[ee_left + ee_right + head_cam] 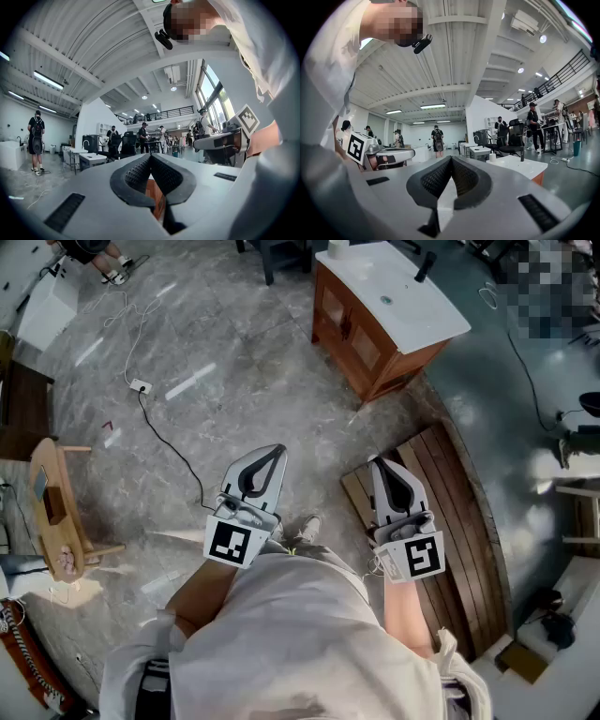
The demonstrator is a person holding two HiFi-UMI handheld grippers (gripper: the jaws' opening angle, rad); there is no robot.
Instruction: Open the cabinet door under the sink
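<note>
Stage: approach, nothing touched yet. Left tongs (278, 450) clenched tip to tip, empty. Right tongs (376, 462) likewise clenched and empty. Both held at waist height, pointing ahead.

Sink cabinet (408, 364): brown wood under a white sink top (412, 306). Well apart from both tongs, up ahead and slightly right across grey floor (234, 343). Cabinet door (364, 346) on the face turned leftward, apparently shut. Handle too small to make out; hinge side impossible to tell.

Next move, by judgement: walk up to the cabinet, lower one pair of tongs to door height and release it. Then close on the handle or door edge and pull outward along the hinge arc.

Surroundings:
- Slatted wooden platform (450, 512) curving along the floor just ahead on the right, between the stance and the cabinet — a likely trip edge.
- Black cable (173, 451) trailing to a white power strip (139, 385), left of the direct path.
- Small wooden table (52, 502) at far left, out of the way.
- Other people far off in the hall, seen in both gripper views — no obstruction.
</note>
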